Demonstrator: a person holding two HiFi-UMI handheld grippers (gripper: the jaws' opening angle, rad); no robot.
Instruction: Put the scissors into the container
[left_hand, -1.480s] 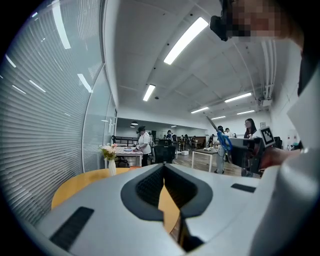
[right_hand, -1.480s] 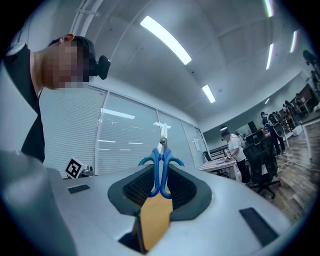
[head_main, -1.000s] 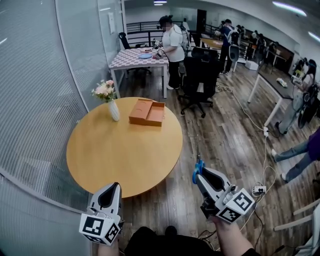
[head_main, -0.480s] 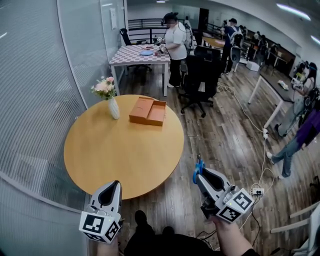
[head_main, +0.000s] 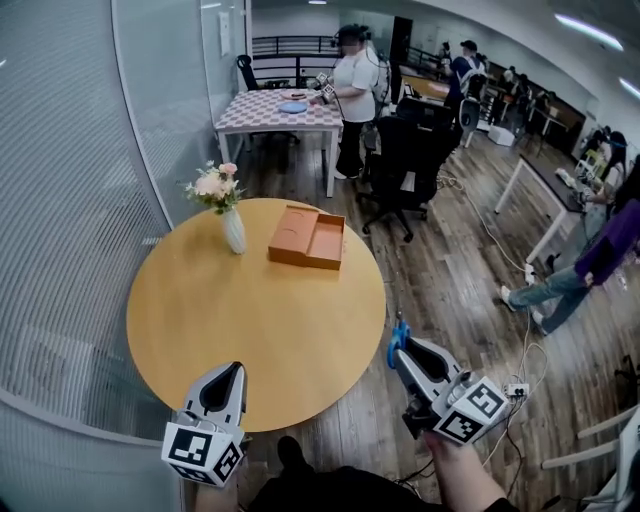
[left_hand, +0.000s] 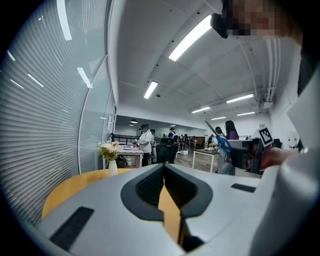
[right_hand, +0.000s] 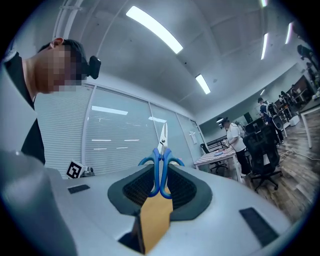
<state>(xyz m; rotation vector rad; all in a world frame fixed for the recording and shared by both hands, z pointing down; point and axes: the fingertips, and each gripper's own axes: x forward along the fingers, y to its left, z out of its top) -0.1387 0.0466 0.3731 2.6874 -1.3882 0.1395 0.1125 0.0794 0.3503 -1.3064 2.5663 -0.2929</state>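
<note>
Blue-handled scissors (right_hand: 161, 165) stand blades-up in my right gripper (right_hand: 161, 184), which is shut on their handles. In the head view the right gripper (head_main: 400, 345) hangs over the floor just right of the round table, the scissors (head_main: 398, 332) showing at its tip. The orange open container (head_main: 308, 238) lies on the far side of the round wooden table (head_main: 255, 310), well ahead of both grippers. My left gripper (head_main: 226, 380) is at the table's near edge, jaws shut with nothing between them; in the left gripper view it (left_hand: 163, 181) points up across the room.
A white vase of flowers (head_main: 228, 215) stands left of the container. Black office chairs (head_main: 405, 160) and a checkered table (head_main: 275, 110) with a person beside it lie beyond. A frosted glass wall (head_main: 70, 200) runs along the left. Cables cross the wood floor at right.
The view has moved closer to the round table, which now sits nearer and more central. Both grippers hold the same pose, scissors still in the right one. A person at right walks on.
</note>
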